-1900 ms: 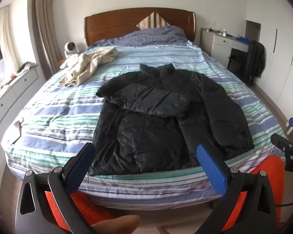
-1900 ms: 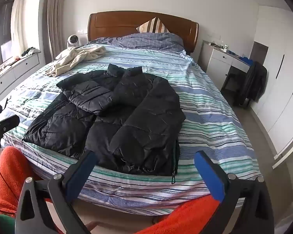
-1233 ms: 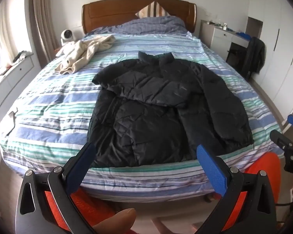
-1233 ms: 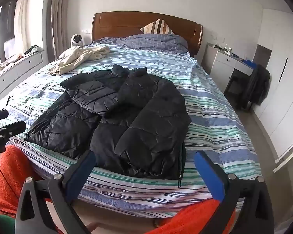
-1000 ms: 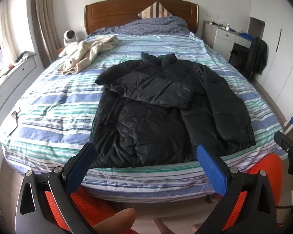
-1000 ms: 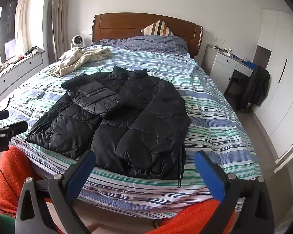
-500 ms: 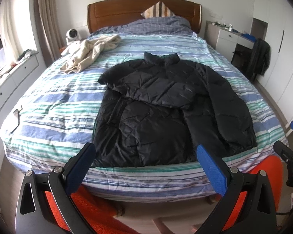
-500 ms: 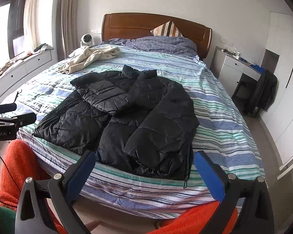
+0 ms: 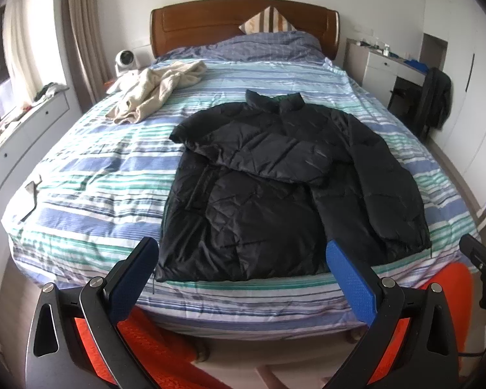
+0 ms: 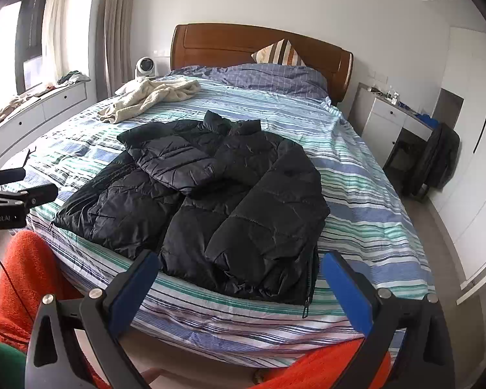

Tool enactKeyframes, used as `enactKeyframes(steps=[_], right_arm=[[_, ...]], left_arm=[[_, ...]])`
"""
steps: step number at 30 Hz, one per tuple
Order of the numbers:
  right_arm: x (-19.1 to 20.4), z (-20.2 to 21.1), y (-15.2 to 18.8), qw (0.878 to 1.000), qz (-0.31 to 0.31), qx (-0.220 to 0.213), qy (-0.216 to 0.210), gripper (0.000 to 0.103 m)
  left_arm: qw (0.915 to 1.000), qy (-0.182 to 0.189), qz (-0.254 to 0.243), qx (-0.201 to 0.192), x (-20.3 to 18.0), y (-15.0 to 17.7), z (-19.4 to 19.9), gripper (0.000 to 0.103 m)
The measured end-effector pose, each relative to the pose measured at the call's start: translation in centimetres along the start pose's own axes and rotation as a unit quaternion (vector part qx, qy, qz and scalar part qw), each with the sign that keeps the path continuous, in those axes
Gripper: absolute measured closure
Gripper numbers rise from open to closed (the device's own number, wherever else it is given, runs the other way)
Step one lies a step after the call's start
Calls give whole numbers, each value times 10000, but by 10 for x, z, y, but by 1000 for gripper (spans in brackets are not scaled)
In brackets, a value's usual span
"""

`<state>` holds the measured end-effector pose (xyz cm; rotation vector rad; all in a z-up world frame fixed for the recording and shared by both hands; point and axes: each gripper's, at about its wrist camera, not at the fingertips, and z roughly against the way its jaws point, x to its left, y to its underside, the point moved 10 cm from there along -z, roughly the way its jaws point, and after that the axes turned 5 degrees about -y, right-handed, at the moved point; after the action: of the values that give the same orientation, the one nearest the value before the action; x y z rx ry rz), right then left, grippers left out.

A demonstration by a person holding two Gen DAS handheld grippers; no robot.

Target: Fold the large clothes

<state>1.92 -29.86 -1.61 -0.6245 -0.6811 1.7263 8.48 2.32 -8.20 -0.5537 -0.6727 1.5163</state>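
1. Jacket lies flat mid-frame on the striped bed, one sleeve folded across its chest.
2. Left gripper and right gripper hang at bottom of frame, both spread wide, holding nothing.
3. Beige garment is crumpled upper left.

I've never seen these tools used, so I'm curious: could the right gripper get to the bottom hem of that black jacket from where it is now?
Probably yes. The right gripper is open, and the black jacket has its hem near the foot edge of the bed, just ahead, with nothing between them.
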Motion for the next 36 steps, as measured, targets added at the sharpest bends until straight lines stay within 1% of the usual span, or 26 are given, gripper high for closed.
enactKeyframes(steps=[11, 22, 24, 26, 27, 29, 31, 32, 33, 35, 36], right_arm=[[-1, -5, 2, 10000, 66, 63, -16, 0], [-5, -19, 9, 9996, 257, 12, -129, 0], [-7, -27, 14, 9995, 259, 128, -150, 0], [-3, -40, 20, 9986, 362, 251, -278, 0], [-1, -47, 23, 9979, 461, 307, -330, 0], [9, -66, 28, 9943, 853, 375, -509, 1], [12, -87, 33, 9900, 1215, 473, -530, 4], [13, -100, 35, 9877, 1374, 521, -541, 11], [12, -113, 36, 9857, 1484, 581, -541, 15], [6, -137, 41, 9827, 1637, 729, -476, 16], [2, -152, 47, 9802, 1692, 908, -483, 17]], left_arm=[[9999, -129, 52, -22, 12, 0, -3, 0], [9999, -83, 99, 3, 11, 2, -7, 0], [9999, -62, 105, 13, 11, 3, -6, 0], [9999, -47, 112, 41, 10, 5, -7, 0], [9999, -42, 118, 66, 10, 6, -8, 0], [9998, -32, 127, 115, 10, 7, -11, 0], [9998, -32, 124, 145, 10, 8, -11, 0], [9998, -37, 120, 134, 10, 8, -9, 0], [9999, -52, 116, 112, 11, 8, -7, 0], [9999, -89, 116, 90, 12, 8, -5, 0], [9998, -105, 122, 90, 12, 9, -4, 0]])
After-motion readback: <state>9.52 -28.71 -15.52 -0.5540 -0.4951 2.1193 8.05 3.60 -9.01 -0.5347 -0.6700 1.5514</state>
